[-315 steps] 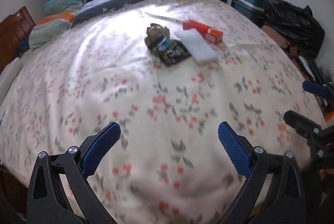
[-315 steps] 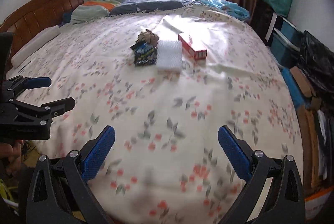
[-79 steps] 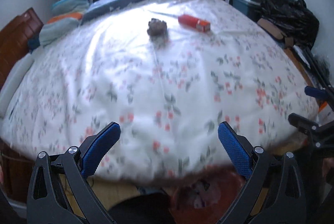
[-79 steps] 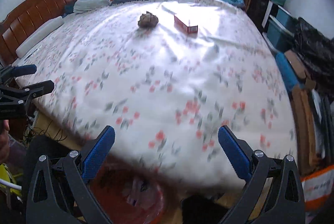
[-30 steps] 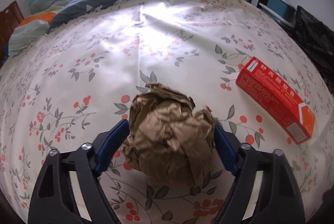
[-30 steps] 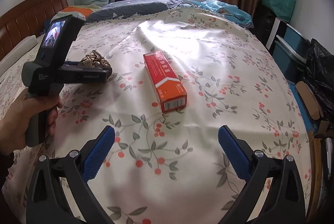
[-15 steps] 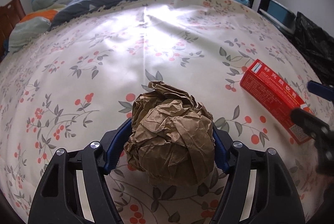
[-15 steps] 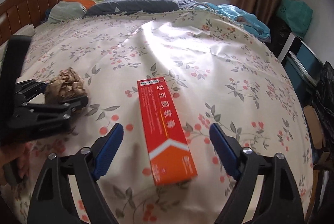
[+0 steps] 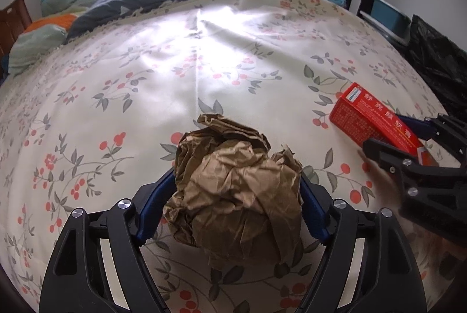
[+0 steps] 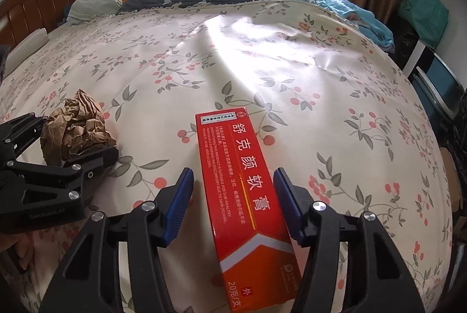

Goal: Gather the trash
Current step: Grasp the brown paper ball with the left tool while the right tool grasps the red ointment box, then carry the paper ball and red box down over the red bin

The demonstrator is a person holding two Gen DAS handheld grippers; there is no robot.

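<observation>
Here both pieces of trash lie out in the middle of the flower-printed bedspread (image 9: 204, 56), well clear of its edges, and the step in hand is the double pickup. The left gripper (image 9: 233, 196) has its blue pads pressed against both flanks of the crumpled brown paper ball (image 9: 233, 190); its jaws are easing a little wider, so that hold looks loose. The right gripper (image 10: 233, 199) straddles the long red cardboard box (image 10: 242, 181), jaws closing; the right pad meets the box edge, while the left pad stands just off it. Next, I judge, both need a firm squeeze, then a lift toward wherever the rubbish goes; no bin shows.
</observation>
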